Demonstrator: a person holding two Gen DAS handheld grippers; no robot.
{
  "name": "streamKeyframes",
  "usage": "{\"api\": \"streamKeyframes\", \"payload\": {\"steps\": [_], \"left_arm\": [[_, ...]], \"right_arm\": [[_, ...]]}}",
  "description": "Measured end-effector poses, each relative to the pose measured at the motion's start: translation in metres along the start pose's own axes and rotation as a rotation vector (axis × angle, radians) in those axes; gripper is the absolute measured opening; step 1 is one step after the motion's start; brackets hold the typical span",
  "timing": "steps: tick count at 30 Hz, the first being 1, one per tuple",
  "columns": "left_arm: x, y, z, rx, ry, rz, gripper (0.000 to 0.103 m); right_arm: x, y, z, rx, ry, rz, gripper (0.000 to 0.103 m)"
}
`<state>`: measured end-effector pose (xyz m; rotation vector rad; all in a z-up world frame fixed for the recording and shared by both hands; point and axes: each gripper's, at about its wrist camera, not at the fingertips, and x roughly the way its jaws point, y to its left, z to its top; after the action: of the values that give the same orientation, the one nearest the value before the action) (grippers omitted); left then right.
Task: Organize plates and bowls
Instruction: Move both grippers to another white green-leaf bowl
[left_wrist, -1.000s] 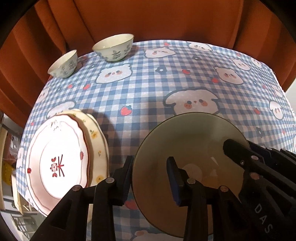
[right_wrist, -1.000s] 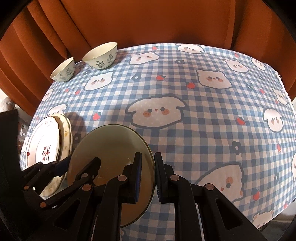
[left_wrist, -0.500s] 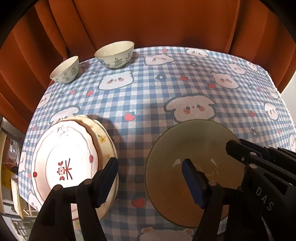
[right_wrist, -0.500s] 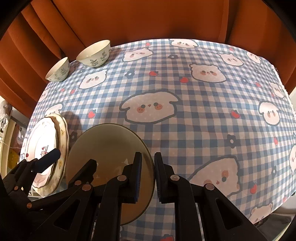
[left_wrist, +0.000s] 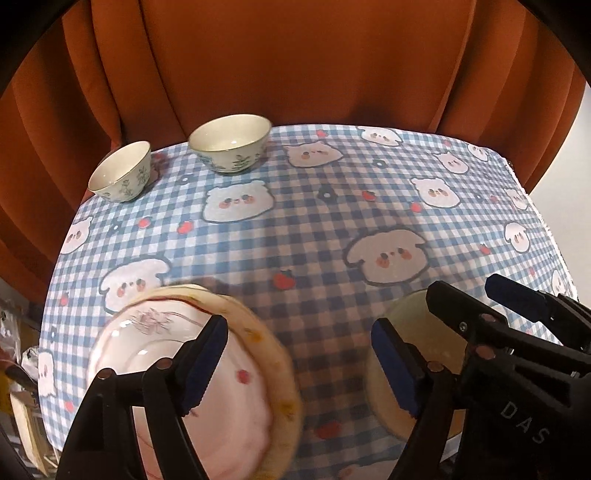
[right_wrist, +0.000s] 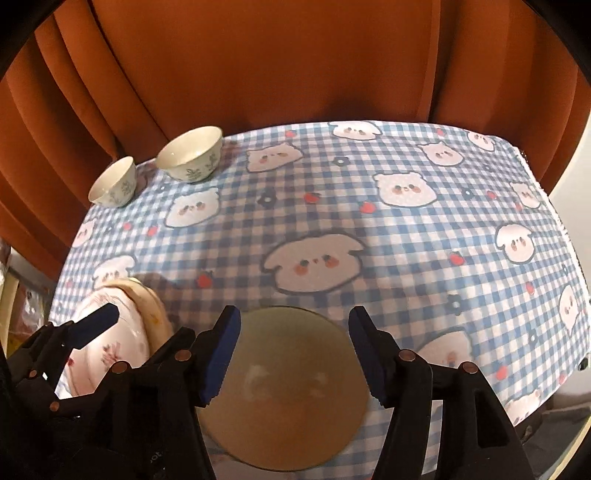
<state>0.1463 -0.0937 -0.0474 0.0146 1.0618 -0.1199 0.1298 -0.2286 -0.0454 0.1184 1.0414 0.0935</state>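
Release, judging by both pairs of jaws: right gripper (right_wrist: 295, 350) opening, pads clear of everything, olive plate (right_wrist: 284, 406) flat on the checked tablecloth (left_wrist: 314, 221) directly below and between the spread fingers, at the near edge of the table, touched by neither pad. Probably set there to sit beside the plate pile, handy for stacking. Left gripper (left_wrist: 299, 354) likewise opening, nothing pinched; hovering over the gap between the olive plate on its right and two stacked plates on its left, left finger overlapping the pile in view but seemingly above it, not on it. Pile made of a pink-rimmed plate (left_wrist: 147, 343) nested on a wider yellow-flowered plate (left_wrist: 273, 354), likely ordered by size so as to sit steady. Well apart from both grippers, at the far left corner: larger bowl (left_wrist: 231, 147) and smaller bowl (left_wrist: 122, 171), upright, side by side, apparently not touching, in front of the orange curtain (left_wrist: 295, 55). Bowls not yet nested, olive plate not yet on the pile: task judged only partway.
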Motion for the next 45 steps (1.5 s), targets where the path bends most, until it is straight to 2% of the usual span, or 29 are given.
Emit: {"api": "streamKeyframes", "payload": {"steps": [9,16,23,28,36,45], "left_arm": [[-0.002,0.067,0.011,-0.006,0.006,-0.009,0.082],[0.001,0.122,0.019,-0.021,0.003,0.007,0.082],[0.005,0.180,0.041,-0.036,-0.019,0.038,0.082],[0.007,0.214,0.064,-0.003,-0.058,0.103,0.082],[0.015,0.252,0.101,-0.040,-0.092,0.117,0.082],[0.058,0.283,0.145,-0.074,-0.083,0.140,0.082]], "right_arm": [[0.005,0.064,0.010,0.031,-0.011,-0.004,0.065],[0.017,0.115,0.020,0.028,-0.014,-0.002,0.065],[0.032,0.169,0.035,0.023,-0.033,0.028,0.065],[0.047,0.205,0.057,0.027,-0.053,0.034,0.065],[0.061,0.247,0.101,0.019,-0.094,0.010,0.065],[0.105,0.268,0.150,0.001,-0.089,0.010,0.065]]}}
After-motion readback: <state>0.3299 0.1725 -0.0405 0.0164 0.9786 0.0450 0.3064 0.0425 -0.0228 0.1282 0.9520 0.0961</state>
